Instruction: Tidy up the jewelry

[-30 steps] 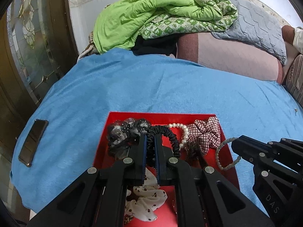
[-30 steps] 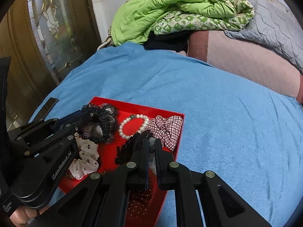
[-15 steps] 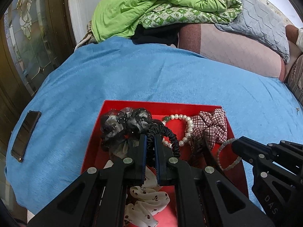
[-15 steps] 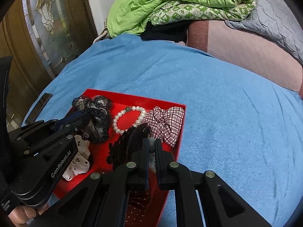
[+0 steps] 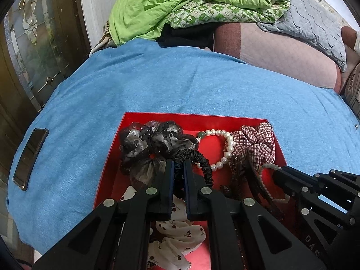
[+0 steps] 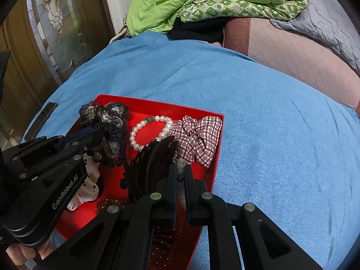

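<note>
A red tray (image 5: 191,118) (image 6: 157,103) sits on the blue cloth. It holds a grey-black organza scrunchie (image 5: 144,139) (image 6: 105,114), a pearl bracelet (image 5: 227,144) (image 6: 146,130), a plaid scrunchie (image 5: 256,144) (image 6: 198,139), a black claw clip (image 6: 150,164) and a white cherry-print scrunchie (image 5: 177,236). My left gripper (image 5: 178,168) is shut on a black hair tie (image 5: 198,159) inside the tray. My right gripper (image 6: 178,171) is shut on a pale bead bracelet (image 6: 181,168) (image 5: 267,166) over the tray's right part.
A dark phone (image 5: 30,157) lies on the blue cloth at the left. Green and grey bedding (image 5: 191,6) and a pink cushion (image 5: 281,51) are piled at the back. A glass-panelled door (image 6: 49,27) stands at the left.
Both grippers moved lower and closer over the tray, with their holds unchanged. The tray's contents look larger and nearer.
</note>
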### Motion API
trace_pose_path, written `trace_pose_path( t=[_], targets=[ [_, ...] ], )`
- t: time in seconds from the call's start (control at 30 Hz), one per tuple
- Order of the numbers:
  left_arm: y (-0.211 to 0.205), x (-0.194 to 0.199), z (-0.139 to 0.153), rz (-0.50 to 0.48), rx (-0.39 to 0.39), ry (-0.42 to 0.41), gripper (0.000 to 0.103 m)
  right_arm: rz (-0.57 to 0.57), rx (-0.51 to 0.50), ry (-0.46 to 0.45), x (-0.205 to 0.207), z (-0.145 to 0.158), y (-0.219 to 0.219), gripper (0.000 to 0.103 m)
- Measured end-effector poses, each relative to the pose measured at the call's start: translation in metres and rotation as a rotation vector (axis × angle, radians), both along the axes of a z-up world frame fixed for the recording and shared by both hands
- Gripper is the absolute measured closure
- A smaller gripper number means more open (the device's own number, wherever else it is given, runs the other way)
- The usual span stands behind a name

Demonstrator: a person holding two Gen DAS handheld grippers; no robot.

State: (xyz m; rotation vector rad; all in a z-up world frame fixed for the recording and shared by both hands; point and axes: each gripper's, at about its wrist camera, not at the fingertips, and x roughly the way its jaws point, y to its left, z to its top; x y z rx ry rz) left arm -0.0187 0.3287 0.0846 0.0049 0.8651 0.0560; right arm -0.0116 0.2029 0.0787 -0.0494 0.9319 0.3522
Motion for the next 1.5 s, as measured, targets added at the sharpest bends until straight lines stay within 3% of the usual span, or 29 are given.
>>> trace_pose_path(
  t=[0.2,0.37,0.47,0.6,0.67,1.07,1.2,1.4,1.5],
  targets=[
    [-0.002,-0.001,-0.004,-0.009,0.006,0.018,0.094,0.0,-0.003,0.008,0.0,-0.004,0.0,0.095],
    [-0.003,-0.005,-0.003,-0.004,0.012,0.007,0.057,0.007,0.006,0.015,0.0,-0.006,0.0,0.095],
    [-0.003,-0.008,0.001,-0.008,0.017,-0.002,0.056,0.008,0.014,0.02,0.0,-0.005,-0.001,0.092],
    [-0.003,-0.014,0.005,-0.003,0.017,-0.003,0.05,0.004,0.025,-0.001,-0.004,0.0,-0.003,0.061],
    [-0.002,-0.016,0.008,0.005,0.014,-0.005,0.045,0.006,0.028,-0.01,-0.007,0.003,-0.004,0.06],
    [0.008,-0.056,0.034,0.053,-0.025,-0.038,0.039,-0.011,0.04,-0.046,-0.039,0.027,-0.018,0.059],
    [0.005,-0.075,0.044,0.059,-0.03,-0.072,0.038,-0.029,0.035,-0.061,-0.057,0.034,-0.027,0.053],
    [-0.007,-0.11,0.062,0.079,0.008,-0.172,0.028,-0.06,0.016,-0.093,-0.092,0.044,-0.041,0.043],
    [-0.013,-0.131,0.073,0.122,0.035,-0.24,0.013,-0.068,0.01,-0.098,-0.106,0.046,-0.048,0.04]
  ],
)
